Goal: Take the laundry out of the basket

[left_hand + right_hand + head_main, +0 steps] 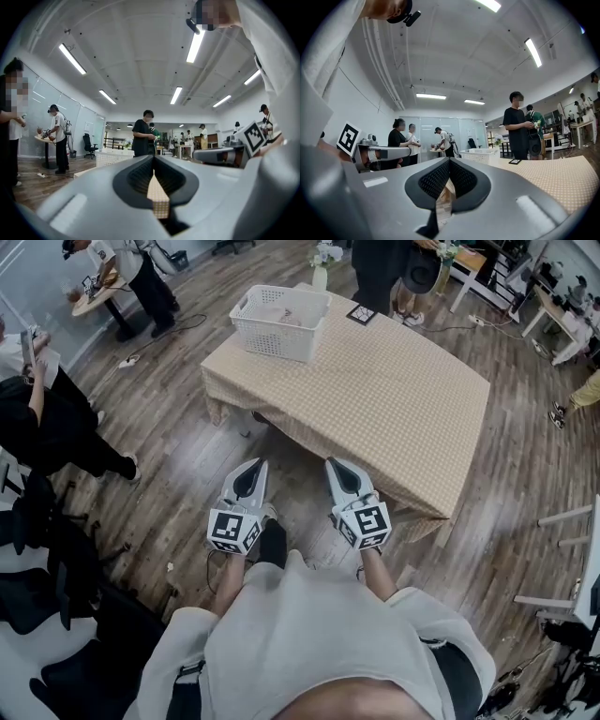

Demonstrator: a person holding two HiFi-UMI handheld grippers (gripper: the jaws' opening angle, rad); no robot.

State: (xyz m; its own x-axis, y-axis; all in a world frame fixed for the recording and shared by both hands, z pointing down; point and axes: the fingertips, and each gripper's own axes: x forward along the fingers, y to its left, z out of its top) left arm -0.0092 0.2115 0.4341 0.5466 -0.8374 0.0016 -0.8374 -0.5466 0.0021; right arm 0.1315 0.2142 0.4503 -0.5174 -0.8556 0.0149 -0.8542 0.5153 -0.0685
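Bright, even light from ceiling strips [196, 44]; fisheye-warped, dark-cornered gripper views, blurred foregrounds.

Open tabletop [394, 399] before white basket [272, 338]

1. a low table draped in a beige checked cloth [394, 399] stands on the grey wood-plank floor [169, 427], ahead of the person.
2. a white slatted plastic basket [278, 337] sits on the table's far left corner, with pale laundry [281, 311] lying in it.
3. a small square black-and-white marker card [362, 315] lies on the table at its far edge, just right of the basket.
4. the left gripper [251, 468] and the right gripper [336, 465] are side by side before the table's near edge, well apart from the basket.
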